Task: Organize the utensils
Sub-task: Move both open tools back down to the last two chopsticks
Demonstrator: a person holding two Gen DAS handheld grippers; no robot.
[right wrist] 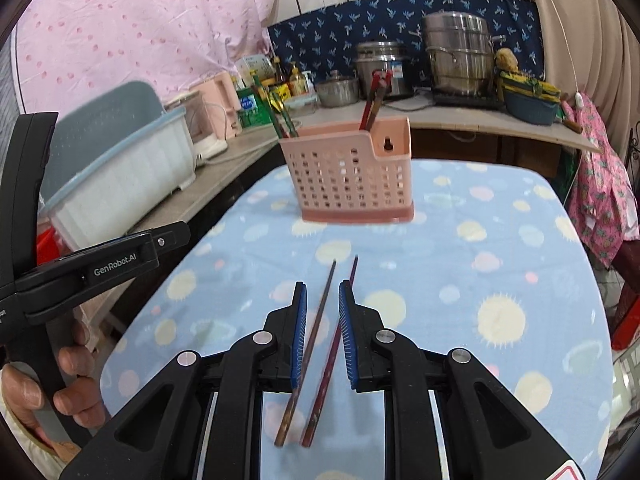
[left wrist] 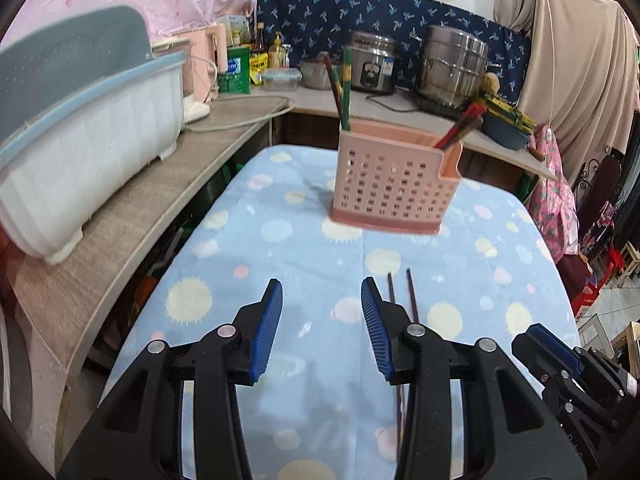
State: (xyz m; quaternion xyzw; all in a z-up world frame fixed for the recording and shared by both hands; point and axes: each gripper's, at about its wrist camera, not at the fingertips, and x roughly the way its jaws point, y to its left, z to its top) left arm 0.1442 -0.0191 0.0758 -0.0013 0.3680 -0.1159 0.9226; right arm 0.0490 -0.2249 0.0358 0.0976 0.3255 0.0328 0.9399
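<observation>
A pink perforated utensil holder (left wrist: 394,184) (right wrist: 348,178) stands on the blue dotted tablecloth (left wrist: 312,264) and holds chopsticks in both ends. Two dark red chopsticks (right wrist: 320,344) lie on the cloth between the open jaws of my right gripper (right wrist: 322,292), which straddles them without pinching. They show in the left wrist view (left wrist: 402,292) just right of my left gripper (left wrist: 322,292), which is open and empty above the cloth. The right gripper's tip (left wrist: 548,344) shows at the lower right of that view.
A white and blue dish rack (left wrist: 80,152) (right wrist: 120,172) sits on the wooden counter (left wrist: 132,216) at left. Pots, a rice cooker (left wrist: 374,64) and bottles stand on the back counter. The left gripper's body (right wrist: 80,268) is at the left of the right wrist view.
</observation>
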